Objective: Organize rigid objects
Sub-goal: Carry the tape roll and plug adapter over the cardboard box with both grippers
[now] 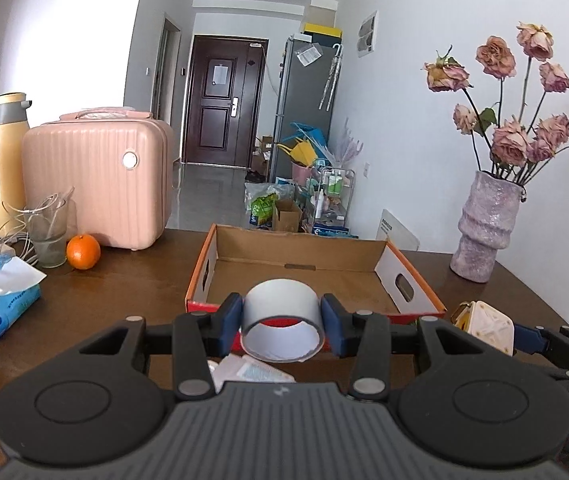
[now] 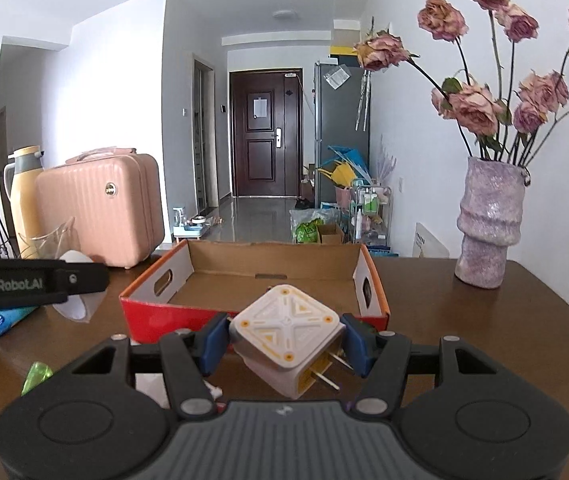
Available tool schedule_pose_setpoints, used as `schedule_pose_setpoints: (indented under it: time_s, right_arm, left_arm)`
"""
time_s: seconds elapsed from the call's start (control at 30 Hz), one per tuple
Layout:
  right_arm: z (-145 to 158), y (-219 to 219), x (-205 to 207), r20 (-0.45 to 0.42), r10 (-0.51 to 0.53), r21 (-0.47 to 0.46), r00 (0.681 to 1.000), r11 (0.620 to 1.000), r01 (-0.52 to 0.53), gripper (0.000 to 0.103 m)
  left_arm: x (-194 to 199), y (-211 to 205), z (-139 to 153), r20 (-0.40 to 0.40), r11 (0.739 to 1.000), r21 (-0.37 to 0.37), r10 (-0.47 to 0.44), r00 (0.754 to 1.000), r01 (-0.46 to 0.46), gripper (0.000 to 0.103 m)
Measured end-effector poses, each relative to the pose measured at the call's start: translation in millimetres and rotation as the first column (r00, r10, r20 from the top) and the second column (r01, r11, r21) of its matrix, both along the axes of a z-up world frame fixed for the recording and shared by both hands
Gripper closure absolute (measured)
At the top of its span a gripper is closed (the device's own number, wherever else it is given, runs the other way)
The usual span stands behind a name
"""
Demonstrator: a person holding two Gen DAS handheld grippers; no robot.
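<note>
My left gripper (image 1: 281, 322) is shut on a grey tape roll (image 1: 281, 308), held above the table just before the near red wall of an open cardboard box (image 1: 304, 276). My right gripper (image 2: 284, 340) is shut on a white and yellow cube plug adapter (image 2: 288, 328) with metal prongs pointing right, held just before the same box (image 2: 276, 276). The box shows nothing inside it. The adapter and the right gripper show at the right of the left wrist view (image 1: 484, 326). The tape roll shows at the left of the right wrist view (image 2: 78, 306).
A pink case (image 1: 96, 180), a yellow thermos (image 1: 4, 160), a glass with cables (image 1: 50, 232), an orange (image 1: 83, 251) and a tissue pack (image 1: 0, 300) stand at the left. A vase of dried roses (image 1: 484, 228) stands at the right. A green item (image 2: 36, 376) and packets (image 1: 252, 372) lie near me.
</note>
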State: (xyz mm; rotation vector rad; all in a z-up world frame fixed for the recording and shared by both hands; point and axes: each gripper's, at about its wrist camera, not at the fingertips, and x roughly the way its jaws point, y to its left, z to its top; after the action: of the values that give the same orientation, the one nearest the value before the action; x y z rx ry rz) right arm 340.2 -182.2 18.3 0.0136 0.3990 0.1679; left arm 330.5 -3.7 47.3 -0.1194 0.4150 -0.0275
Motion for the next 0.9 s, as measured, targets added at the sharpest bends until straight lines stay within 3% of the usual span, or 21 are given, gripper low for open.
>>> schedule_pose_setpoints:
  time_s: [0.53,0.9]
  right_arm:
    - [8,4,70,-0.007,-0.027,0.023,1.0,0.999,0.027,0.044]
    - [0,2,123,-0.055,-0.044,0.037,0.997,0.998,0.046,0.044]
  left_arm:
    - [67,-3,7,0.01,0.998,-0.018,0.068,0.998,-0.068,0.059]
    - [122,-3,-7,-0.04,0.996,-0.009,0.092,0.995,-0.092,0.059]
